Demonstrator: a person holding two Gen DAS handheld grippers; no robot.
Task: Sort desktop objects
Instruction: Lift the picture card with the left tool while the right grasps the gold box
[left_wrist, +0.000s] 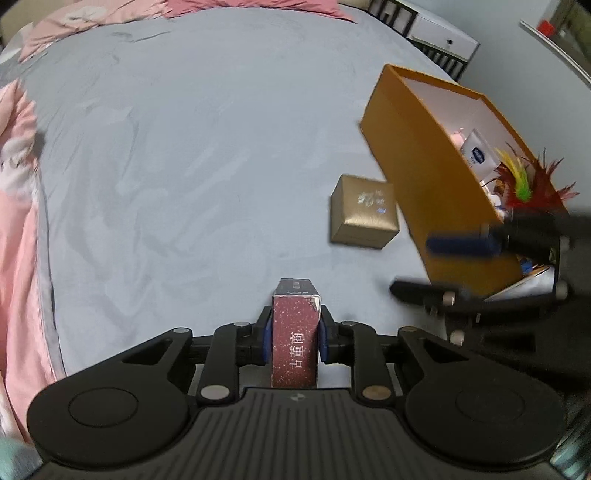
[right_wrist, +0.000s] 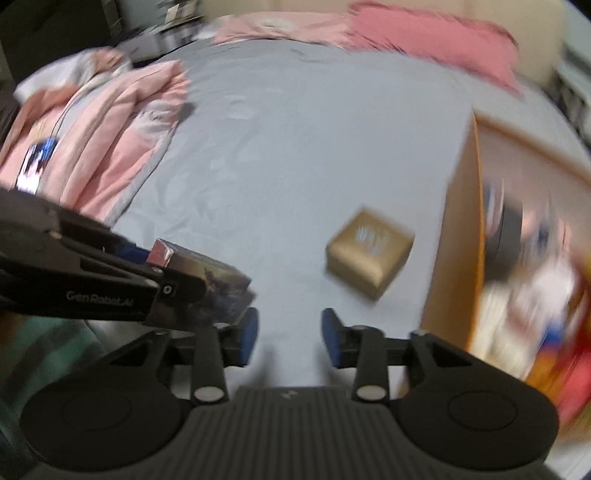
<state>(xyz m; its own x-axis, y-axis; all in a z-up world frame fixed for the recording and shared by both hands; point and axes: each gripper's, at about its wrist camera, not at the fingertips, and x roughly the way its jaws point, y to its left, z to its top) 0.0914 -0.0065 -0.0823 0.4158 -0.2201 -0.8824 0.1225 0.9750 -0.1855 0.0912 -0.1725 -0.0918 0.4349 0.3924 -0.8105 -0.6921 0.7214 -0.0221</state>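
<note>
A: What does the left gripper (left_wrist: 295, 341) have?

B: It is clamped on a dark red carton (left_wrist: 295, 332) with white characters down its face. The blue pads (left_wrist: 266, 341) press both its sides, and it stands upright between them at six o'clock in the left wrist view.

A: And the right gripper (right_wrist: 290, 338)?

B: Released. Its blue pads (right_wrist: 249, 336) stand apart with only the grey-blue bedsheet (right_wrist: 295, 147) showing between them. No earlier picture is given, so I describe only how it stands here. In the left wrist view it shows blurred at about four o'clock, in front of the orange box (left_wrist: 436, 184).

A: Where is that orange box?

B: At two to three o'clock in the left wrist view, open-topped with a pale inside. In it I see a white tube with a blue logo (left_wrist: 478, 153) and red, yellow and green feathers (left_wrist: 524, 181); the rest is too blurred to name.

A: Anything left on the sheet?

B: A small gold box (left_wrist: 364, 212), closed, lying just beside the orange box's near wall, whether touching I cannot tell. In the right wrist view it sits at about one o'clock from the open jaws, well apart from them.

A: And around the edges?

B: Pink bedding (right_wrist: 110, 147) bunched at nine to ten o'clock in the right wrist view, with the left gripper and its carton below it.
</note>
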